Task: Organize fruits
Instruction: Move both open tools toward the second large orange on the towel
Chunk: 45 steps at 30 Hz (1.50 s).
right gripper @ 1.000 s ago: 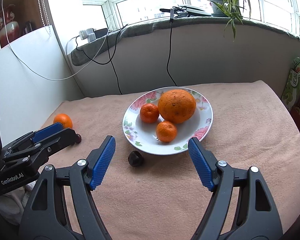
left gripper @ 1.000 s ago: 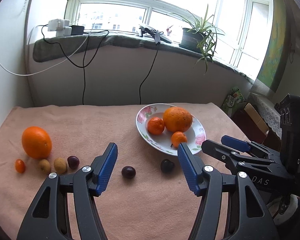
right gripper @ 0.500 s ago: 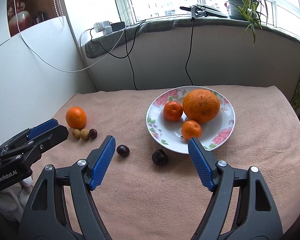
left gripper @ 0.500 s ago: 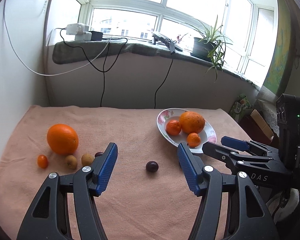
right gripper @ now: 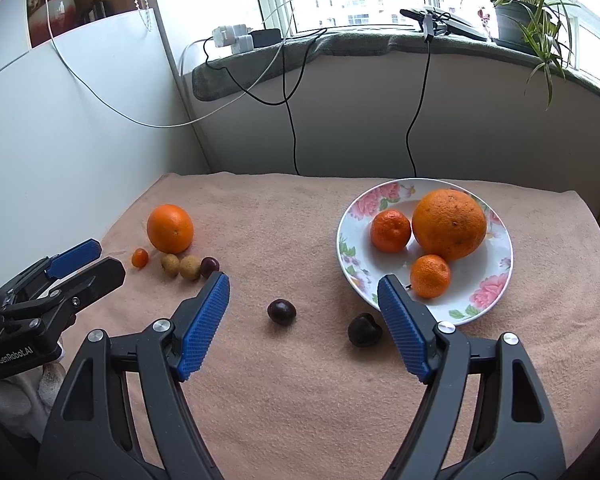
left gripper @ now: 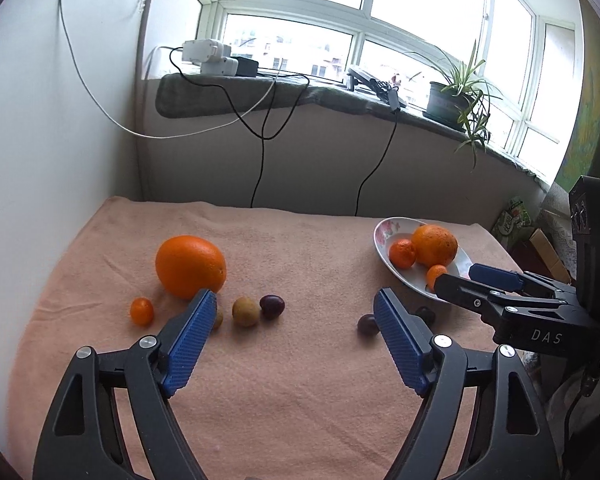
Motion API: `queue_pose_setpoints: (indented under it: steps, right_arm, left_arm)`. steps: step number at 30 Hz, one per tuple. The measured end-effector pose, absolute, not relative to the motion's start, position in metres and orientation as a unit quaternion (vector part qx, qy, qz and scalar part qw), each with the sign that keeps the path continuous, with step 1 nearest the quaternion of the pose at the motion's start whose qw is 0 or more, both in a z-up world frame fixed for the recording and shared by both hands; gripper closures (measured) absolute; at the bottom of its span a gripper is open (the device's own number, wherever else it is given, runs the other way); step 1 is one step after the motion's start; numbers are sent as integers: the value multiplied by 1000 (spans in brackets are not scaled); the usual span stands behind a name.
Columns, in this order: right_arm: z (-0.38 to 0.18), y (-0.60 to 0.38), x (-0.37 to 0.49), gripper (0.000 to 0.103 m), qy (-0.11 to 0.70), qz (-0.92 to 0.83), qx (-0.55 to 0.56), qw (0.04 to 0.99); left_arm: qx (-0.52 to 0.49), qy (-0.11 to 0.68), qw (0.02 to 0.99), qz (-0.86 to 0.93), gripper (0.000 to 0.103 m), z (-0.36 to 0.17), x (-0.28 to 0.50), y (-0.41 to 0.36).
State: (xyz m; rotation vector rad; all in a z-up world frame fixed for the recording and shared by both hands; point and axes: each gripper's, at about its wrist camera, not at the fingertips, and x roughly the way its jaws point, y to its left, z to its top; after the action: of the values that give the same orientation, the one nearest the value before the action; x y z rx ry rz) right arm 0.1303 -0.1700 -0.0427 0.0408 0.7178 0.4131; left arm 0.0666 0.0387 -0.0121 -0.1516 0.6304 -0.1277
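Both views had swung left, bringing the loose round orange (left gripper: 190, 266) toward centre frame, while both empty grippers (left gripper: 292, 334) (right gripper: 303, 322) were opening, seemingly for another pickup.

A white plate (right gripper: 496, 292) bears pink flowers and green leaves; the oranges (right gripper: 449, 225) are bright orange, the cherries (right gripper: 281, 311) dark purple, the table's cloth (right gripper: 300, 380) salmon pink.

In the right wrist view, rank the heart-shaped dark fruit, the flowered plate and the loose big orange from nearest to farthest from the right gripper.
1. Heart-shaped dark fruit, beside the gripper's right finger.
2. Flowered plate, just beyond, right.
3. Loose big orange, far left.
The right gripper is empty, its jaws opening.
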Motion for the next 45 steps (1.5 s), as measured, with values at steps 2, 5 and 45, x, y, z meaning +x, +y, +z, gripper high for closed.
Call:
queue_pose_setpoints:
  steps: [2,5,45]
  right_arm:
    - [-42,-166,132,10,348,207,22,914]
    - [-40,-159,135,8,348,212,16,913]
    - [-71,-48,230,5,425,324,40,844]
  left_arm:
    - [-73,317,944,-50,19,-15,68,44]
    - [-74,325,942,-35,19,-20,69,54]
    - [-171,369,913,-34,19,-60,123,123]
